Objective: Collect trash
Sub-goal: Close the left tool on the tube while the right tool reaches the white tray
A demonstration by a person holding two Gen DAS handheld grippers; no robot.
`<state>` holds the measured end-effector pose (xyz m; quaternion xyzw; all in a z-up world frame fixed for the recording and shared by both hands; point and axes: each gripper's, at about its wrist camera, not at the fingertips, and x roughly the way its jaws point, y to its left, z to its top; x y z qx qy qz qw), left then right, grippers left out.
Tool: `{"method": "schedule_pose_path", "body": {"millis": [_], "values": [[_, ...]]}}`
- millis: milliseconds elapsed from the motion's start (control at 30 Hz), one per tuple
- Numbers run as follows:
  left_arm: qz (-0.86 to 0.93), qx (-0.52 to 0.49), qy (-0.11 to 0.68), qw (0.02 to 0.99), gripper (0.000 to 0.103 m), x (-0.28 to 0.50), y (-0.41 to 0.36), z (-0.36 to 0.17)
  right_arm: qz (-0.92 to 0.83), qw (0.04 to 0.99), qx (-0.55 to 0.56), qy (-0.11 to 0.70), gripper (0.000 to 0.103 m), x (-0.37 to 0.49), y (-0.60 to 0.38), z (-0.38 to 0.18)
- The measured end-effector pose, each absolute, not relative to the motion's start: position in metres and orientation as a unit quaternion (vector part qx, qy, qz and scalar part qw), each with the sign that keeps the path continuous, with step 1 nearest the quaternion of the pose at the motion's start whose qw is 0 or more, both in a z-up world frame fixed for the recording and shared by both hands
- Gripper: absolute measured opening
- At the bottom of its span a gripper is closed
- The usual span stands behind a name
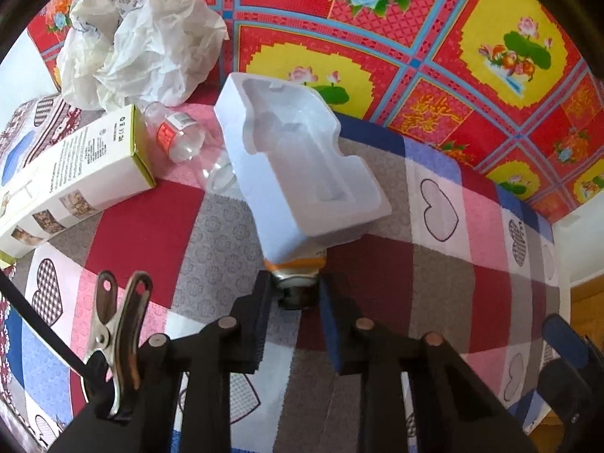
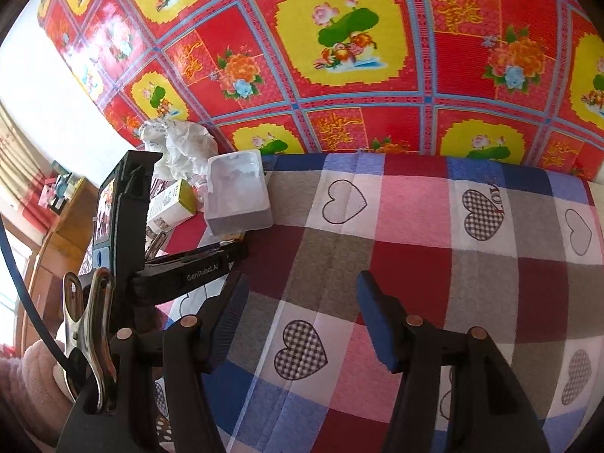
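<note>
Starting closest in, the left wrist view shows the left gripper [image 1: 296, 294] with its fingers clamped on the dark-capped end of an orange-banded container [image 1: 294, 264], one pad against each side. A white moulded tray [image 1: 302, 158] leans over that container's far end and hides most of it. A metal clip [image 1: 117, 324] is fixed to the gripper's left side. In the right wrist view the container cannot be seen. That view shows the right gripper [image 2: 302, 321] with its fingers apart and only the checked cover [image 2: 415, 264] between them. A fuzzy pink sleeve [image 2: 26, 389] is at the lower left. It also shows the left gripper from the side, marked "GenRobot.AI", with the tray just beyond it. One checked heart on the cover carries the word "LOVE". To the left of the tray lie a white box [image 1: 75, 173] with a green edge, its small print too fine to read, and a clear bottle [image 1: 177, 136] with a red label. Behind them sits a crumpled white bag [image 1: 139, 45], where "400" is legible among the printed digits. Farthest back stands a red floral sheet [image 1: 453, 75] with gold characters.
</note>
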<state>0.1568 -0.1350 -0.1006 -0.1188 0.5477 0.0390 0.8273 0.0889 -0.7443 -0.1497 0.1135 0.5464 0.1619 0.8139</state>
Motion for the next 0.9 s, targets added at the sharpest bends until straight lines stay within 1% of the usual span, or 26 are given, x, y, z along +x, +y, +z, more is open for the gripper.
{"method": "schedule_pose_path", "body": {"millis": [467, 767, 900], "values": [[0.04, -0.14, 0.562, 0.814, 0.026, 0.124, -0.096, -0.095, 0.191, 0.806, 0.083, 0.554, 0.061, 0.123, -0.701, -0.169], [0.025, -0.152, 0.563, 0.812, 0.026, 0.109, -0.078, -0.096, 0.21, 0.795, 0.049, 0.567, 0.061, 0.161, -0.657, -0.195], [0.014, -0.158, 0.563, 0.811, 0.026, 0.103, -0.07, -0.095, 0.217, 0.786, 0.036, 0.578, 0.06, 0.173, -0.639, -0.209]]}}
